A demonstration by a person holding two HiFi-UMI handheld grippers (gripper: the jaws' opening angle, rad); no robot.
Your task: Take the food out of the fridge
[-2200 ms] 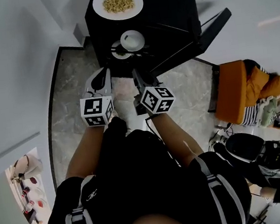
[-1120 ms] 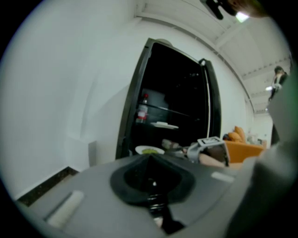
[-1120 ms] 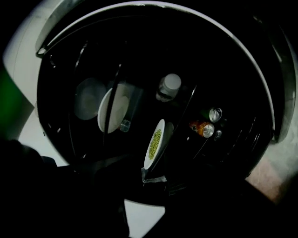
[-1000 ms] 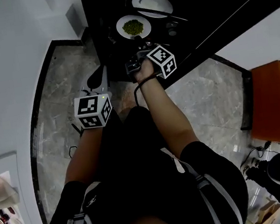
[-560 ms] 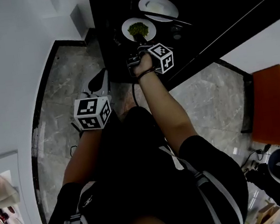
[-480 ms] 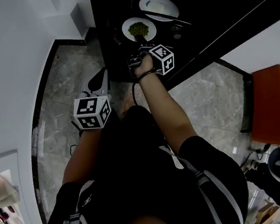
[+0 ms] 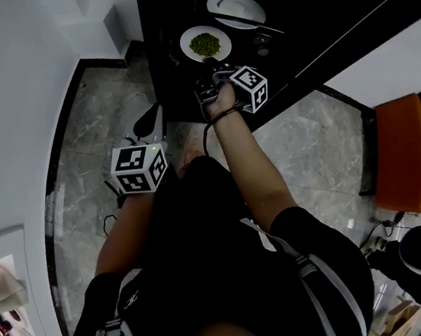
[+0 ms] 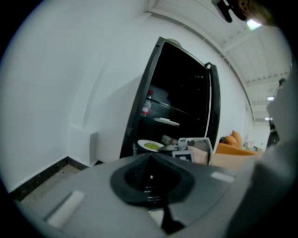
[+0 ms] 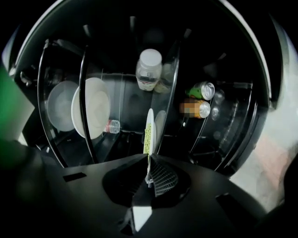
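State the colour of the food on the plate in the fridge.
The food is green, on a white plate; the head view shows it best.

Food plate (image 7: 206, 44) lies in fridge (image 7: 172, 84), below another plate (image 7: 235, 5).
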